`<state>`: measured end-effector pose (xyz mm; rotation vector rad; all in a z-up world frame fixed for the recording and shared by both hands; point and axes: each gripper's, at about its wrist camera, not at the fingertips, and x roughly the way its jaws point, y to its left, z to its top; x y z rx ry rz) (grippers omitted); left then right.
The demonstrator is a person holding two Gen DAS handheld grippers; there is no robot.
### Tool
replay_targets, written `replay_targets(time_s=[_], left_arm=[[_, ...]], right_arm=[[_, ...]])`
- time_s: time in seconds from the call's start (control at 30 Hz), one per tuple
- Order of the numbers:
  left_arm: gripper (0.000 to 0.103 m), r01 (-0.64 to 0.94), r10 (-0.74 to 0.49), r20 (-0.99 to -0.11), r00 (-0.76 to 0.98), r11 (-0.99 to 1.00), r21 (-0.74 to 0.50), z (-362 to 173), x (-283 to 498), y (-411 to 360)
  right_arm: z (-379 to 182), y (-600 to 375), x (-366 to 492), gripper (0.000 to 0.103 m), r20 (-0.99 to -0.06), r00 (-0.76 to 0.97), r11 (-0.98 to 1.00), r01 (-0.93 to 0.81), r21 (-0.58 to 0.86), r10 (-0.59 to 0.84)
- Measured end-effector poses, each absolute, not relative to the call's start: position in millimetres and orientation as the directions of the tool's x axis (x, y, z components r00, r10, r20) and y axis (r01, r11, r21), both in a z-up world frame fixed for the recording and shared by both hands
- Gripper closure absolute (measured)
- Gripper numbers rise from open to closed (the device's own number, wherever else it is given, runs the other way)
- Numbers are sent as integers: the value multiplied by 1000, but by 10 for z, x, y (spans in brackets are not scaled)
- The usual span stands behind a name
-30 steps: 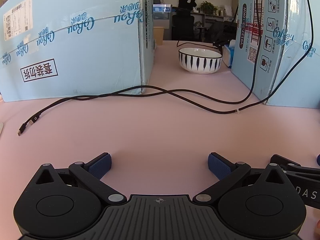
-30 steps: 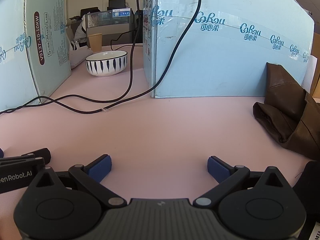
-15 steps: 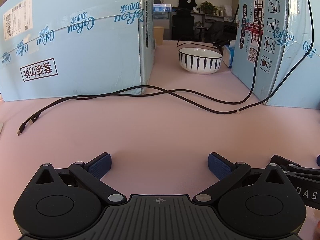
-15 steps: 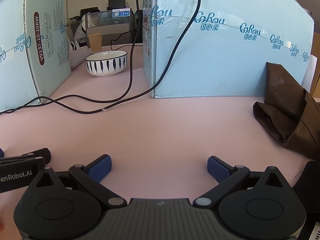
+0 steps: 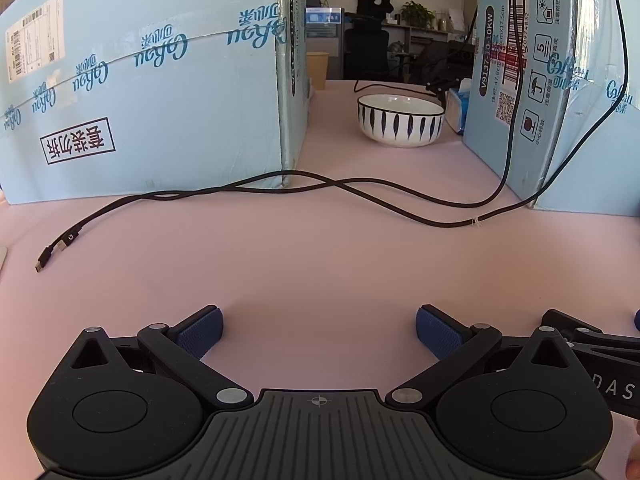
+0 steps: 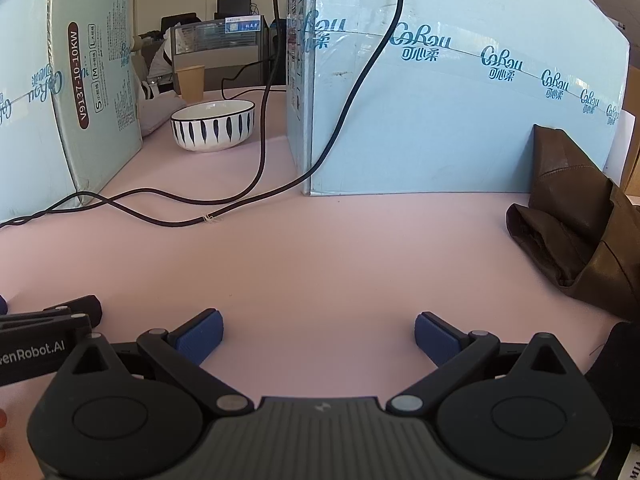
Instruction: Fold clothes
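Note:
A dark brown garment point(image 6: 576, 224) lies crumpled at the right edge of the pink table point(image 6: 320, 248), leaning against a light blue carton point(image 6: 460, 120). My right gripper point(image 6: 319, 338) rests low over the table, open, with nothing between its blue pads; the garment is well to its right. My left gripper point(image 5: 319, 334) is also open and empty over bare pink table. No clothing shows in the left wrist view. Each gripper's finger edge appears in the other's view, side by side.
Black cables point(image 5: 360, 192) snake across the table between two blue cartons point(image 5: 140, 92), one ending in a loose USB plug point(image 5: 52, 254). A striped white bowl point(image 5: 401, 120) stands in the gap behind. A dark cloth edge point(image 6: 618, 368) sits at the right gripper's side.

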<state>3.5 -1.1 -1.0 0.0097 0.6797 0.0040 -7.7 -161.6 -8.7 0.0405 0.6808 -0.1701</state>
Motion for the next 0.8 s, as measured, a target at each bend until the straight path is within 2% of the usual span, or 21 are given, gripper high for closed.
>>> replay_targets(time_s=[0.8], left_arm=[[0,-7,15,-629,777,1000,15,-11,34,-29]], right_arm=[[-74,-1642,-61,0,-630,762,984,175,-23,-150]])
